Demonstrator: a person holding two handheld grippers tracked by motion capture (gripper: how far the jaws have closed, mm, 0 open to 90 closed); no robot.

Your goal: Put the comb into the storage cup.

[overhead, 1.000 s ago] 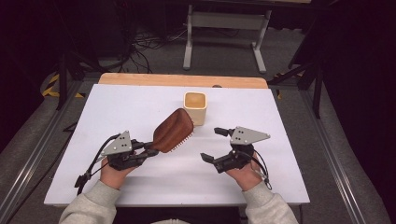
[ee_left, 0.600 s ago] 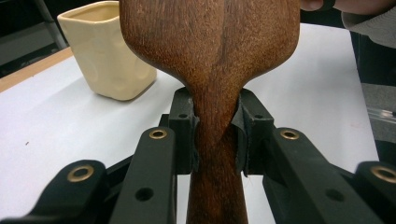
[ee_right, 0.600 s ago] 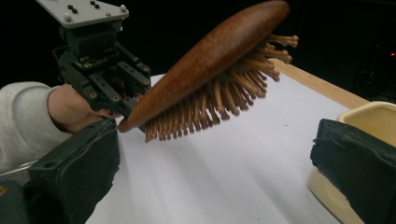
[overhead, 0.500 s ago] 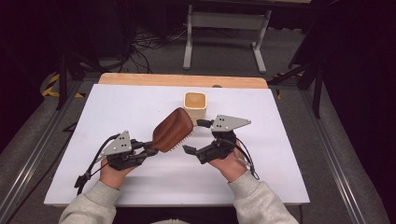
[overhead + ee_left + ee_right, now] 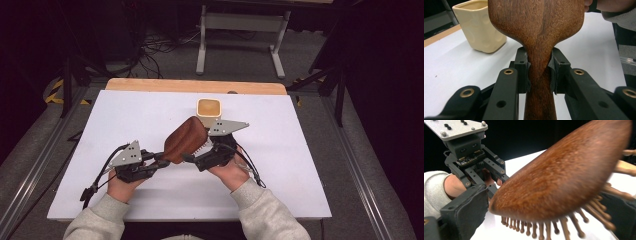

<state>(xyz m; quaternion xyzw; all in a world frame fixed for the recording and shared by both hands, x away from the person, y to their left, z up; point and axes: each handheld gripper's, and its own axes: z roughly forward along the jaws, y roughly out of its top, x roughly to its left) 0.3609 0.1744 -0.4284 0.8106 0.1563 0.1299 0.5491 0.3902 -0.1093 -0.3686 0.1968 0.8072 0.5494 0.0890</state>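
Left gripper view: left gripper (image 5: pixel 162 163) jaws clamp hairbrush (image 5: pixel 537 30) handle; right gripper (image 5: pixel 192 159) jaws spread.

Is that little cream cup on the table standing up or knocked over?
Standing upright. The cream cup rests on its base on the white table, its square mouth facing up; in the left gripper view its rim is on top.

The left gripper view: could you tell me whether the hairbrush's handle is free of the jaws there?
No, the left gripper has both black jaws pressed against the wooden hairbrush handle, clamping its narrow neck.

Light grey sleeves (image 5: pixel 260 205); each black hand-held gripper (image 5: pixel 162 162) carries a grey plate (screws dotted on top).
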